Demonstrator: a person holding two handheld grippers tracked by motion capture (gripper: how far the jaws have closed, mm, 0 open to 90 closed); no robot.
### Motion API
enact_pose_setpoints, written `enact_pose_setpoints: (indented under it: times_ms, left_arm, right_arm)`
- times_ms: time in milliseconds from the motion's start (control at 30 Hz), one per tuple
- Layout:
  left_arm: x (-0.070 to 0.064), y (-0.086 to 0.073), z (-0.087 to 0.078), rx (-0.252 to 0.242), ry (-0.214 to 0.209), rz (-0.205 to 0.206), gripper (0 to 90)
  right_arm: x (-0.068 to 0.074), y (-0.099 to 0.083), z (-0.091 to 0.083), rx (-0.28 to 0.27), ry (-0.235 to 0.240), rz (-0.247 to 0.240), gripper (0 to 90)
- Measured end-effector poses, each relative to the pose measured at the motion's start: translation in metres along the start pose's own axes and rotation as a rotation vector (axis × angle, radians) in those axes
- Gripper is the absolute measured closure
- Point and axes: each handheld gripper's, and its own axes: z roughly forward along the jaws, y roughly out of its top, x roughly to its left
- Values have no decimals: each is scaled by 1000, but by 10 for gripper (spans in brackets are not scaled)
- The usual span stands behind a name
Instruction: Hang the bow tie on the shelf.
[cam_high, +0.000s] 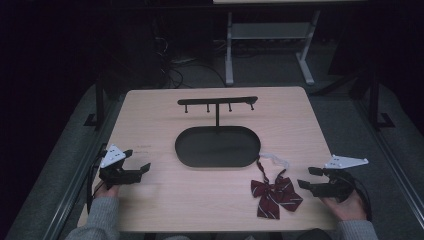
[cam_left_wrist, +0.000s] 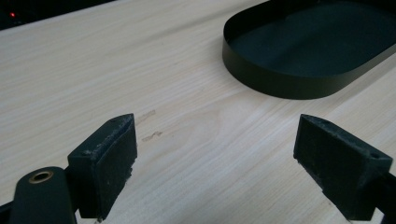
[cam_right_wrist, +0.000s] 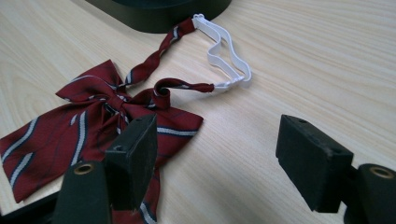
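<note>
— So, where does the bow tie (cam_high: 276, 196) lie from our grippers?

— It lies flat on the table (cam_high: 165, 200), at the near right part, just beside the right gripper (cam_high: 311, 178) and on its inner side. In the right gripper view one jaw stands over the edge of the red striped cloth, the other jaw over bare wood, so the tie is a little off to one side of the gap, not between the pads.

— And the left gripper (cam_high: 138, 161)?

— It is well apart from the tie, over bare wood on the near left. The oval tray (cam_high: 187, 150) of the black hook stand (cam_high: 218, 101) is ahead of it. So the right hand is clearly the nearer one.

— Are the jaws holding something?

— No. Both grippers stand wide apart and empty; we see only table between the pads of each.

— Which way does the tie point?

— Its wings spread roughly left to right across the table, and its tails point toward us and a bit left. The strap runs away from the knot toward the tray and ends in the white elastic loop (cam_right_wrist: 223, 51), which lies just beside the tray wall. So the long axis goes from the near tails up to that loop.

— Then what do we judge for the next move?

— We think the right gripper must shift inward to bring the knot or the strap between its pads.
</note>
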Motion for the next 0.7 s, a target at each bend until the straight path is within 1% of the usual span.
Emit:
enact_pose_setpoints:
  times_ms: [133,233,300,367,500,567,633,667,700]
  left_arm:
    - [-2,0,1,7,-5,5,130]
    - [-2,0,1,1,-10,6,130]
    - [-2,1,2,6,-6,11,130]
    - [-2,0,3,6,-12,4,130]
    - [-2,0,3,10,-12,7,130]
    - [-3,0,3,9,-8,7,130]
    - [-4,1,3,5,-11,8,130]
    - [-4,1,3,8,-11,9,130]
    - [-4,1,3,7,-11,11,130]
  right_arm:
    - [1,3,-1,-4,-2,-1,283]
    - [4,7,-2,-8,-3,-17,284]
    - [5,11,-1,-5,-2,-24,290]
    - [7,16,-1,5,-11,-28,293]
    - [10,29,1,25,-28,-65,306]
    - [10,36,3,40,-33,-69,310]
    - [10,42,7,54,-29,-66,319]
    - [10,45,9,64,-32,-80,324]
    - [11,48,12,70,-31,-84,328]
